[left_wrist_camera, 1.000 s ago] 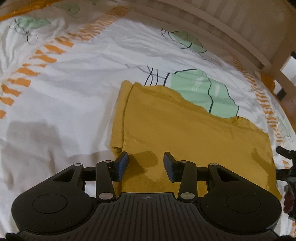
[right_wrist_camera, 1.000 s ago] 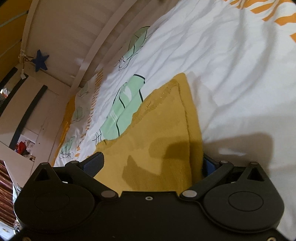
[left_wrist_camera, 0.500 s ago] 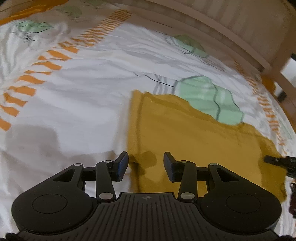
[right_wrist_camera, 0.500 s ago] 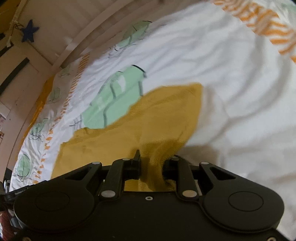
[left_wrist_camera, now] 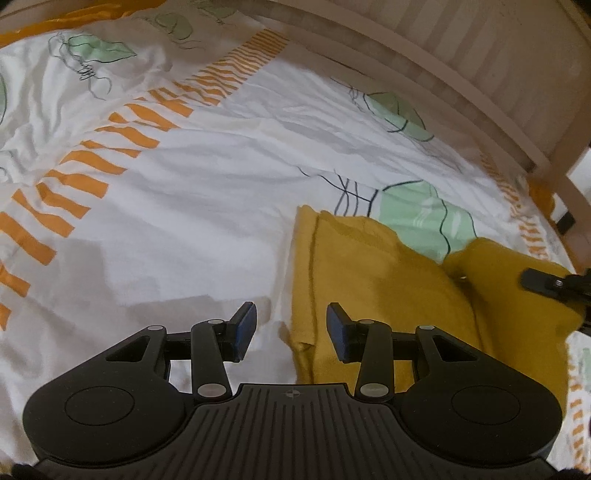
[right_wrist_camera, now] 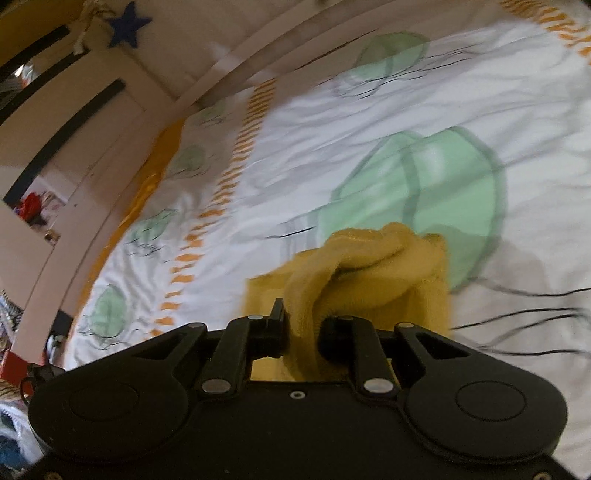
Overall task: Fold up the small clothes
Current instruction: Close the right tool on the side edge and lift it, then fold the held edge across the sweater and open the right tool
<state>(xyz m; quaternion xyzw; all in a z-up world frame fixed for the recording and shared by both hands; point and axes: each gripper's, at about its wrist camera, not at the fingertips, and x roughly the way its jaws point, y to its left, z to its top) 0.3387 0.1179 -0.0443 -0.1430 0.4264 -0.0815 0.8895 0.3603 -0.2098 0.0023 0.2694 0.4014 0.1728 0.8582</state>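
A mustard-yellow knit garment [left_wrist_camera: 376, 280] lies on the white patterned bedsheet [left_wrist_camera: 207, 206]. My left gripper [left_wrist_camera: 291, 326] is open and empty, hovering over the garment's near left edge. My right gripper [right_wrist_camera: 301, 328] is shut on a bunched fold of the yellow garment [right_wrist_camera: 369, 269] and holds it lifted over the rest of the cloth. In the left wrist view the right gripper's black finger [left_wrist_camera: 543, 282] shows at the far right, with the garment's right side raised and folded over.
A pale wooden bed rail [left_wrist_camera: 424, 62] curves along the far side of the bed. Pale cupboard doors with black handles [right_wrist_camera: 74, 122] and a blue star [right_wrist_camera: 129, 24] stand beyond the bed in the right wrist view.
My right gripper closed on the garment's edge, then lifted and carried it over the rest of the cloth. My left gripper stayed open and drifted left, off the cloth's edge.
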